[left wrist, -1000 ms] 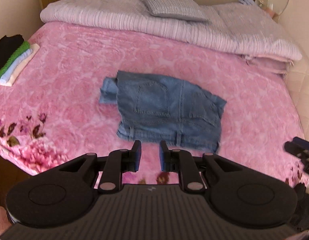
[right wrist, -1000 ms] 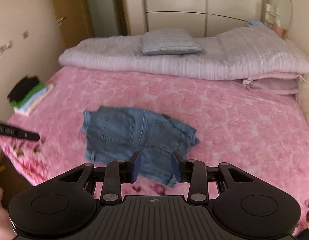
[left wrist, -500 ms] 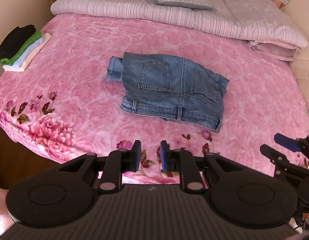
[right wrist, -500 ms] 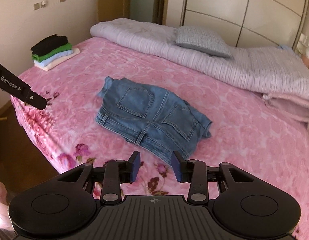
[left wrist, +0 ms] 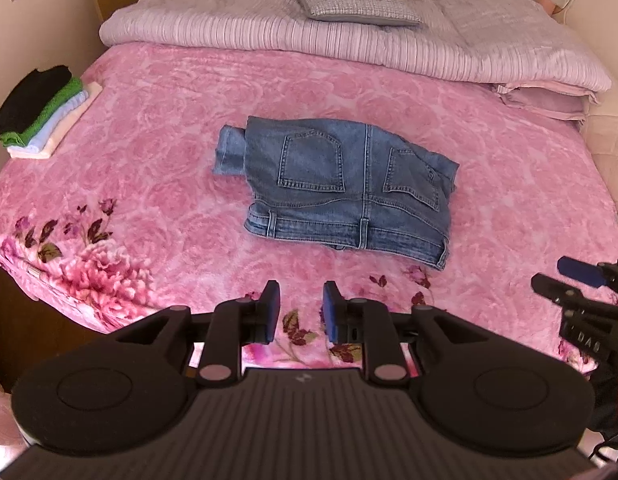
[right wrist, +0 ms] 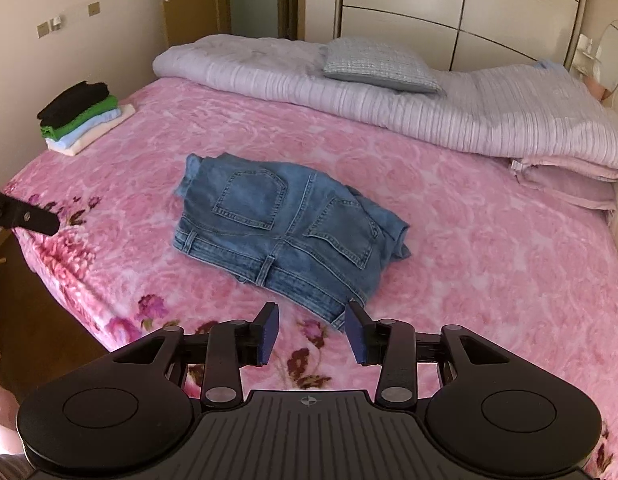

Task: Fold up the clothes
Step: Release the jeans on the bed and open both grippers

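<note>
Folded blue denim jeans [left wrist: 341, 188] [right wrist: 285, 232] lie in the middle of the pink bed, back pockets up, a rolled leg end sticking out at the left. My left gripper [left wrist: 299, 304] hovers over the bed's near edge, short of the waistband; its jaws are opening and nothing is between them. My right gripper [right wrist: 311, 322] hangs just in front of the jeans' near right corner, jaws opening, also empty. The right gripper's fingers [left wrist: 577, 292] show at the right edge of the left wrist view. A finger [right wrist: 25, 214] of the left gripper shows at the left of the right wrist view.
A stack of folded clothes [left wrist: 41, 110] [right wrist: 83, 118], black on top, then green, pale blue and cream, sits at the bed's far left. A lilac quilt [left wrist: 349, 44] with a grey pillow [right wrist: 381, 66] lies across the head. Wardrobe doors and a wall stand behind.
Both grippers' jaws have widened a little. Both views have tipped downward and steadied, so the jeans now sit higher, farther from the fingertips. The right gripper has come into the left wrist view's right edge.
</note>
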{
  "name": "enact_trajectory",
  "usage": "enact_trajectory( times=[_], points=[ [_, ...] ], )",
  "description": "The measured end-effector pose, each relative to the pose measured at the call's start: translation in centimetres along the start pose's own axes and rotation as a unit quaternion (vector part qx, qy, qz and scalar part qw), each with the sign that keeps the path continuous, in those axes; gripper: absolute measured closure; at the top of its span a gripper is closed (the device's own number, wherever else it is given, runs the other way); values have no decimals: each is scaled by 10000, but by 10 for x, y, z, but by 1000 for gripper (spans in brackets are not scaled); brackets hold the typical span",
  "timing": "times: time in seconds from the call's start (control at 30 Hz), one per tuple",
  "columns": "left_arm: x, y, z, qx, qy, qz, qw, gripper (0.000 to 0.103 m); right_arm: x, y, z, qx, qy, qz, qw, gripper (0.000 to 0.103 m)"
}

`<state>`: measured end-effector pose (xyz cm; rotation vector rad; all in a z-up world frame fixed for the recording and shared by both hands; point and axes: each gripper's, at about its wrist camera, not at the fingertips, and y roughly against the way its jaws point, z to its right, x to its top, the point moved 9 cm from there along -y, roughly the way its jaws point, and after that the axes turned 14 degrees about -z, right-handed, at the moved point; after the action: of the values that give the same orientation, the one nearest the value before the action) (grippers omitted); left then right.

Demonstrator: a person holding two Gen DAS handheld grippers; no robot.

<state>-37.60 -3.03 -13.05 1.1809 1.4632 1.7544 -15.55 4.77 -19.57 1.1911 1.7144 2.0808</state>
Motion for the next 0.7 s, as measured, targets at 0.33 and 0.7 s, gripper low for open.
enact_trajectory(
  times=[0.33, 0.7],
  points=[
    [31, -38, -35, -203, -209, -109, 9995, 85, 13, -30, 9, -440, 116, -102, 9989, 62],
    [117, -79, -47, -548, -1160, -120, 9917, 83, 50, -67, -6, -836, -285, -206, 9959, 62]
  ],
)
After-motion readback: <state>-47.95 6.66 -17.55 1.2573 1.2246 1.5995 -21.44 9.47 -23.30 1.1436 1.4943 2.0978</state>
